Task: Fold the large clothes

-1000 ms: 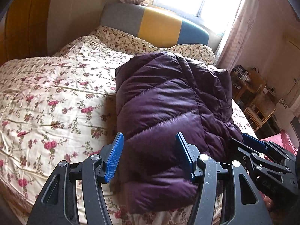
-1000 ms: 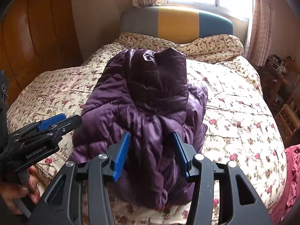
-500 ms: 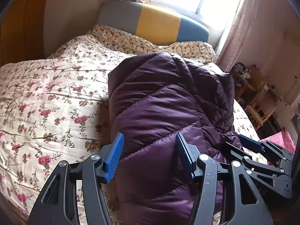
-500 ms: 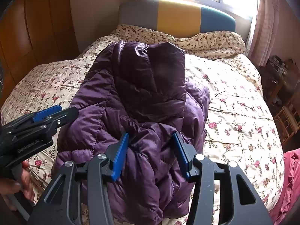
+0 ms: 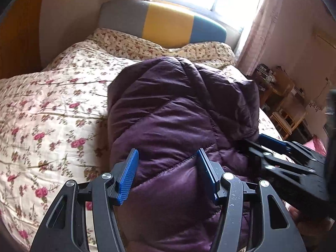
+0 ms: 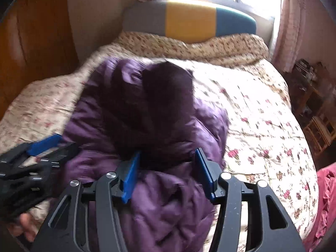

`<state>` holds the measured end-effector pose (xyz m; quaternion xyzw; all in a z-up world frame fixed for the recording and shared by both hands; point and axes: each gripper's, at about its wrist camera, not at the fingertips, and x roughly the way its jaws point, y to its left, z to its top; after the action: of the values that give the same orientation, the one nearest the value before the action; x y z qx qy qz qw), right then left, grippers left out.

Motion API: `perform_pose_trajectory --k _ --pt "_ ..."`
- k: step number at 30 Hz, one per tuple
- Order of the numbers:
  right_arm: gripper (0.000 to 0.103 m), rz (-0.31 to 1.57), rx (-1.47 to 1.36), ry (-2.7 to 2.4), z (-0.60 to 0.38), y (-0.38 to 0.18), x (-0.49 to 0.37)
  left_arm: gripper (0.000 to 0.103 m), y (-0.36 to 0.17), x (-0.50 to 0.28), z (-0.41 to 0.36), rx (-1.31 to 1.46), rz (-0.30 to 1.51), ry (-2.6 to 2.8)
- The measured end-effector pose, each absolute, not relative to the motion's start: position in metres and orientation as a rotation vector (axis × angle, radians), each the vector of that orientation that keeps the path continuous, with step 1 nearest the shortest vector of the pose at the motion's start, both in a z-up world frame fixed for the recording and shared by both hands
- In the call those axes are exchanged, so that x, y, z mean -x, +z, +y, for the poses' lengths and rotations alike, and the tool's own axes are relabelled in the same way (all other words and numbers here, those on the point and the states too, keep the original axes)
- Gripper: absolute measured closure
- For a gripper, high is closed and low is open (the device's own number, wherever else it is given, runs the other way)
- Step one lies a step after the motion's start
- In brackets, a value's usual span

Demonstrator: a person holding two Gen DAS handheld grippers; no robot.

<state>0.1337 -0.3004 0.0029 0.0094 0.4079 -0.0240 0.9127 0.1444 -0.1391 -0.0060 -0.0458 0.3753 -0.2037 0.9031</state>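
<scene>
Daylight from blown-out window (image 5: 214, 2) at top; fisheye corners dark; right wrist view motion-blurred, left wrist view sharper.

both tools are matte black plastic frames with curved, cut-out arms and round silver screws at the pivots. the left gripper (image 5: 167, 173) carries ribbed blue pads on its fingers (image 5: 128, 176); the right gripper (image 6: 168, 175) has the same blue pads. a bare hand (image 6: 25, 223) shows, blurred.
</scene>
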Motion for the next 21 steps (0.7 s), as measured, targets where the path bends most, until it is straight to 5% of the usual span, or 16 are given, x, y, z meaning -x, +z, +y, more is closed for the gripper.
perform_pose_trajectory --k 10,13,14,21 --pt "0.04 0.944 -0.104 -0.118 -0.342 -0.054 -0.152 0.046 -0.029 -0.156 -0.167 0.029 0.804 -0.501" --pt "0.029 0.941 -0.118 -0.132 -0.349 -0.07 -0.151 0.046 -0.04 -0.154 -0.172 0.0 0.803 -0.521" --pt "0.018 0.945 -0.138 -0.143 -0.353 -0.075 -0.151 0.046 -0.043 -0.154 -0.171 0.001 0.804 -0.527" --pt "0.016 0.952 -0.273 -0.11 -0.373 -0.085 -0.151 0.046 -0.03 -0.154 -0.125 0.137 0.788 -0.538"
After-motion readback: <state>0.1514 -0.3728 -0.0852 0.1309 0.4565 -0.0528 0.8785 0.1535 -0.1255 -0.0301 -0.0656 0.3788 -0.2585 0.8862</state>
